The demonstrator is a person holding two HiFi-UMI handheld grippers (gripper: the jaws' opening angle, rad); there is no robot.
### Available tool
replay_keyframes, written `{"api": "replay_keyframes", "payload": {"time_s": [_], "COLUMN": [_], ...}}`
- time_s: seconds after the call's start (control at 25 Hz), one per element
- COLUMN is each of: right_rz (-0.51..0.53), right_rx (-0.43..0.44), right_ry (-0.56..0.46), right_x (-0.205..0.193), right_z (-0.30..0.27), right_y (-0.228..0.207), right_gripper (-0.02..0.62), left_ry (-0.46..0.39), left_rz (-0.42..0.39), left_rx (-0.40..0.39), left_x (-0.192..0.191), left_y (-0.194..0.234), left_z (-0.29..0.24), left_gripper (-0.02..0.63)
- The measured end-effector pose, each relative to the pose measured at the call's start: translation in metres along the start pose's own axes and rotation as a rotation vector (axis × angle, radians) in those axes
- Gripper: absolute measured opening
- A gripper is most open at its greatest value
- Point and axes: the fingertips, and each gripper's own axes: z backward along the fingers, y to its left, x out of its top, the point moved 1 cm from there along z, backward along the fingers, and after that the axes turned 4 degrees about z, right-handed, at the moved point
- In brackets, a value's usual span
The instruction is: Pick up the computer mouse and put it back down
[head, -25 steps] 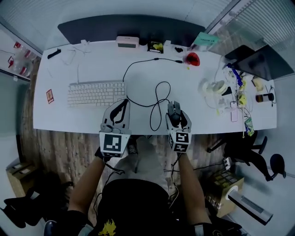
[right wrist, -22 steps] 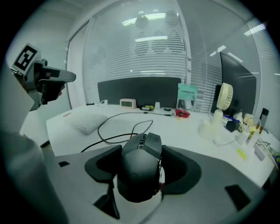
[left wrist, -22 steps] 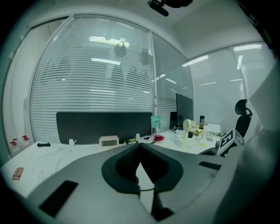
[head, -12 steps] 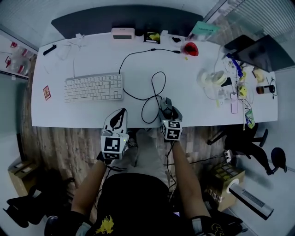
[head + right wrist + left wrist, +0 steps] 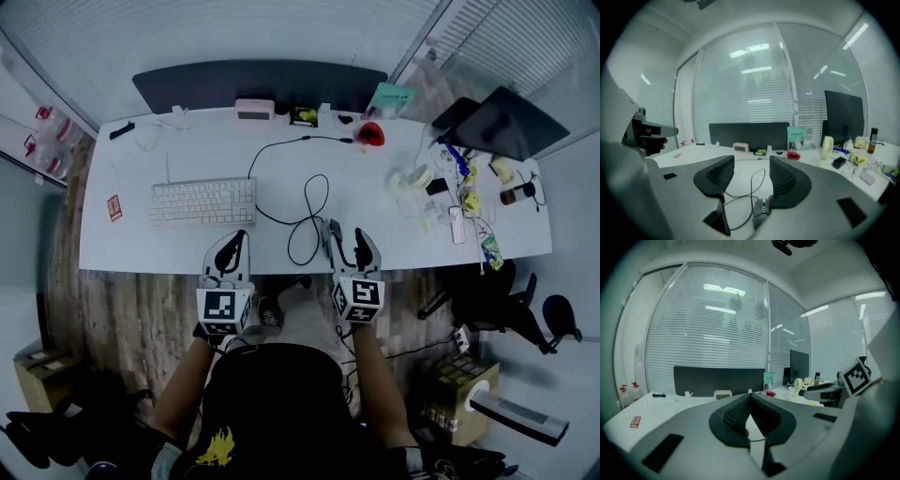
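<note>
- Two tools are hovering over the near edge of the worktop (image 5: 141,239).
- Of these, the right tool (image 5: 752,158) is gaping released, its jaws having just been closing a little.
- Below their gap the computer mouse (image 5: 761,209) is lying on the worktop, nearer the right jaw, clear of the pads.
- Beside it, the left tool (image 5: 750,395) is clenching on nothing.

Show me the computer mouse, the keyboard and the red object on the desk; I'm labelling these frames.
computer mouse (image 5: 761,209): right gripper view, on its dark body.
keyboard (image 5: 202,201): head view, on the middle of its keys.
red object (image 5: 371,133): head view, on its centre.
</note>
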Motion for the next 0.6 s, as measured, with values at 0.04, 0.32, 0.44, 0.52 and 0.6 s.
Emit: {"api": "replay_keyframes", "payload": {"time_s": [0.04, 0.32, 0.44, 0.52, 0.6], "right_rz": [0.013, 0.120, 0.138, 0.161, 0.168], "right_rx": [0.003, 0.009, 0.001, -0.003, 0.011], "right_ry": [-0.046, -0.318, -0.414, -0.472, -0.515], "right_x": [0.021, 0.141, 0.177, 0.199, 0.215], "right_z": [0.009, 0.069, 0.095, 0.113, 0.130], "right_y": [0.003, 0.022, 0.027, 0.029, 0.030], "right_gripper": [0.248, 0.121, 0.059, 0.035, 0.017], "left_ry": [-0.022, -0.218, -0.281, -0.319, -0.346], "left_rz": [-0.006, -0.058, -0.112, -0.143, -0.159], "left_rx": [0.005, 0.026, 0.015, 0.010, 0.009], "left_x": [0.013, 0.102, 0.133, 0.151, 0.165], "left_y": [-0.001, -0.006, -0.013, -0.019, -0.025], "left_z": [0.005, 0.043, 0.058, 0.068, 0.080], "left_gripper": [0.011, 0.011, 0.011, 0.011, 0.011]}}
